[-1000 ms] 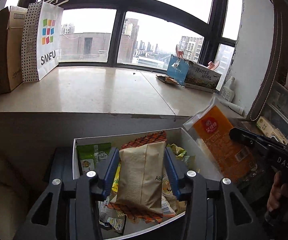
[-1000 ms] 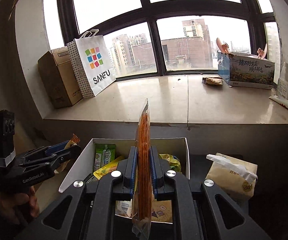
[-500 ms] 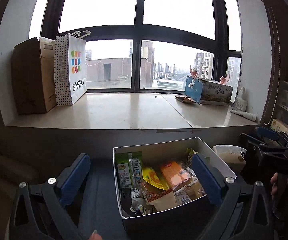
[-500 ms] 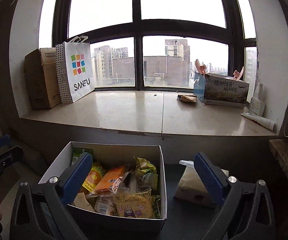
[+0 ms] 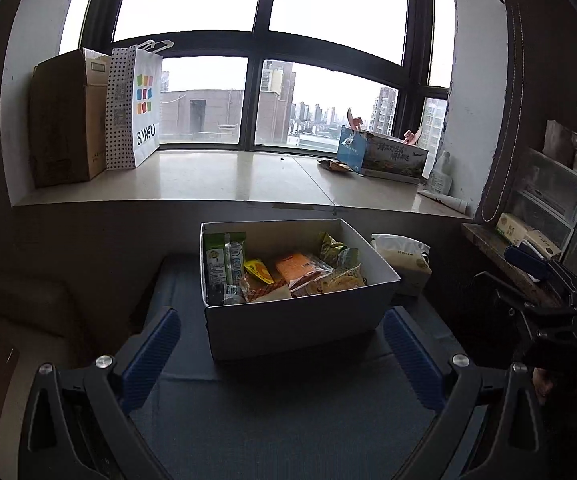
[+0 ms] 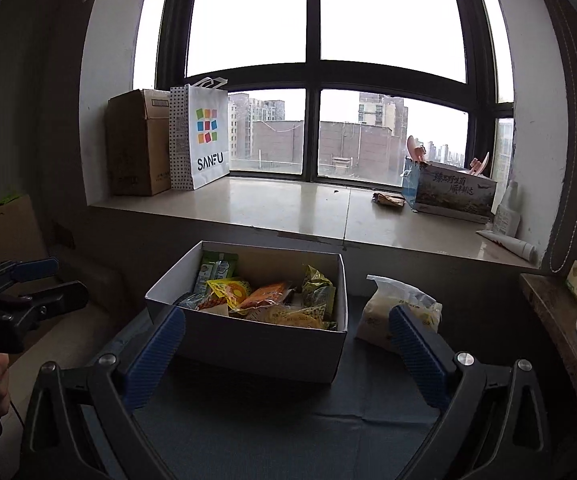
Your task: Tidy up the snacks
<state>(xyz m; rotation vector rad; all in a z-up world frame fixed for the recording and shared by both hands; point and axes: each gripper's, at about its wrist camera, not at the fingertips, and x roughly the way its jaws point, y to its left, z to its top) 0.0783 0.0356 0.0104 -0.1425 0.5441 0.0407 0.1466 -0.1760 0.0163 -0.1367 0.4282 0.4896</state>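
Note:
A white cardboard box (image 5: 288,324) stands on a dark blue mat (image 5: 280,420), with several snack packets inside, among them an orange packet (image 5: 298,268) and a green packet (image 5: 222,260). The box also shows in the right wrist view (image 6: 256,344), where the orange packet (image 6: 266,295) lies in its middle. My left gripper (image 5: 280,352) is open and empty, a little back from the box's near wall. My right gripper (image 6: 286,342) is open and empty, also back from the box.
A beige tissue pack (image 6: 396,312) sits right of the box. On the windowsill (image 5: 228,180) stand a brown carton (image 5: 64,120), a SANFU paper bag (image 5: 136,108) and a printed box (image 5: 384,154). A shelf with clear drawers (image 5: 544,200) is at the right.
Both grippers let go of their snack packets into the box, opened wide and drew back and away from it.

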